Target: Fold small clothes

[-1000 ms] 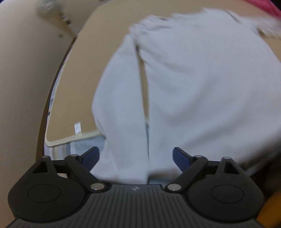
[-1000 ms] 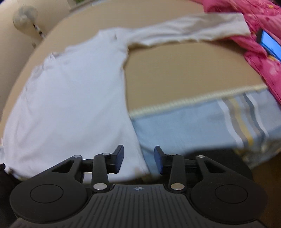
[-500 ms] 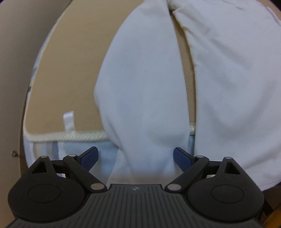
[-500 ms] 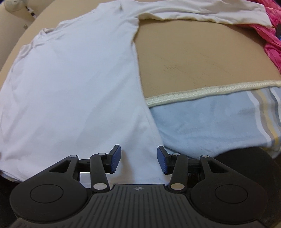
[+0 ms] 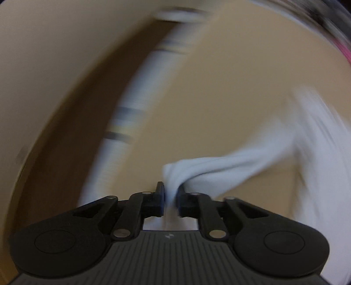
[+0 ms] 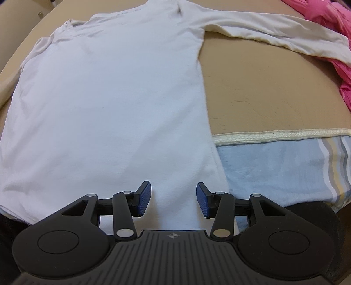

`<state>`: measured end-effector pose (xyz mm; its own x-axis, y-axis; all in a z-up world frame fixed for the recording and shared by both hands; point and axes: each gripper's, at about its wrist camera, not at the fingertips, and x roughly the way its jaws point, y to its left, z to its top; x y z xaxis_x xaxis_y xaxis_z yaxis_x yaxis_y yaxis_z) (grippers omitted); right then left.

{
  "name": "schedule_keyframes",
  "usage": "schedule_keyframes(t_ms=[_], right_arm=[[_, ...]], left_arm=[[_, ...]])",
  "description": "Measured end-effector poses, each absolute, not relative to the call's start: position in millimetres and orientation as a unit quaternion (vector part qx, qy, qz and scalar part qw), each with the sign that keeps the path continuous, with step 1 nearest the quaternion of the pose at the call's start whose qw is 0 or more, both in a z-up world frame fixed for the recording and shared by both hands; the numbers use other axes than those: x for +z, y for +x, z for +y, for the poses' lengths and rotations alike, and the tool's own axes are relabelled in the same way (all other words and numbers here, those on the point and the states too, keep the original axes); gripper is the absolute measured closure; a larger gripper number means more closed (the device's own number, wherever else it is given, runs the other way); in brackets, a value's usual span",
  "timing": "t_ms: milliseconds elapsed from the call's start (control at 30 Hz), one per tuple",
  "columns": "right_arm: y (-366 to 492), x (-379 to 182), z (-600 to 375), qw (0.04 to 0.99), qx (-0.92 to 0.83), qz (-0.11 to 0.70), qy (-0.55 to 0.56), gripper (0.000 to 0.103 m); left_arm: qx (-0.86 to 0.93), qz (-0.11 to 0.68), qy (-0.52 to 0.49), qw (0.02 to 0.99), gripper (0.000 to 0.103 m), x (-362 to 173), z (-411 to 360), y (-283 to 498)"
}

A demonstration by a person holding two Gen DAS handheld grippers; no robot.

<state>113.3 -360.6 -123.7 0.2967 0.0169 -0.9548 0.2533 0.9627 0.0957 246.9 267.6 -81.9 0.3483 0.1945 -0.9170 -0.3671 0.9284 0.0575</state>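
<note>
A white long-sleeved shirt (image 6: 114,105) lies flat on a tan mat (image 6: 263,103), its right sleeve (image 6: 274,32) stretched toward the far right. My right gripper (image 6: 173,198) is open over the shirt's bottom hem, with cloth between the jaws. In the blurred left wrist view, my left gripper (image 5: 171,197) is shut on the end of the shirt's left sleeve (image 5: 219,171) and holds it above the tan mat (image 5: 219,98); the sleeve trails off right to the shirt body (image 5: 324,153).
A light blue striped sheet (image 6: 285,164) lies under the mat, showing at the near right and along the mat's left edge (image 5: 131,105). A pink blanket (image 6: 329,17) is bunched at the far right, touching the right sleeve's cuff.
My left gripper has closed on the left sleeve and swung it up and leftward, blurring the view. My right gripper has opened a little wider and moved closer over the hem.
</note>
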Motion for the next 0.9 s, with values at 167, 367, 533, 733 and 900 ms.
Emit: schedule_keyframes(t_ms=[167,367,533,733,900], right_arm=[[115,-122,-357,0.797,-0.071,0.59,0.103,0.055],[121,-129,-350,0.786,-0.072,0.607,0.09,0.055],[129,-132,-342,0.78,-0.069,0.616,0.084,0.055],[136,-136,-331,0.771,-0.066,0.631,0.061,0.055],[150,-145,-327,0.758,-0.071,0.647,0.05,0.055]], left_arm=[[0.208,0.538,-0.244,0.78,0.05,-94,351,257],[0.171,0.53,-0.228,0.799,0.016,-114,335,246],[0.173,0.54,-0.275,0.777,0.016,-155,351,243],[0.114,0.537,-0.255,0.796,0.016,-164,341,278],[0.029,0.556,-0.107,0.824,0.014,-156,276,324]])
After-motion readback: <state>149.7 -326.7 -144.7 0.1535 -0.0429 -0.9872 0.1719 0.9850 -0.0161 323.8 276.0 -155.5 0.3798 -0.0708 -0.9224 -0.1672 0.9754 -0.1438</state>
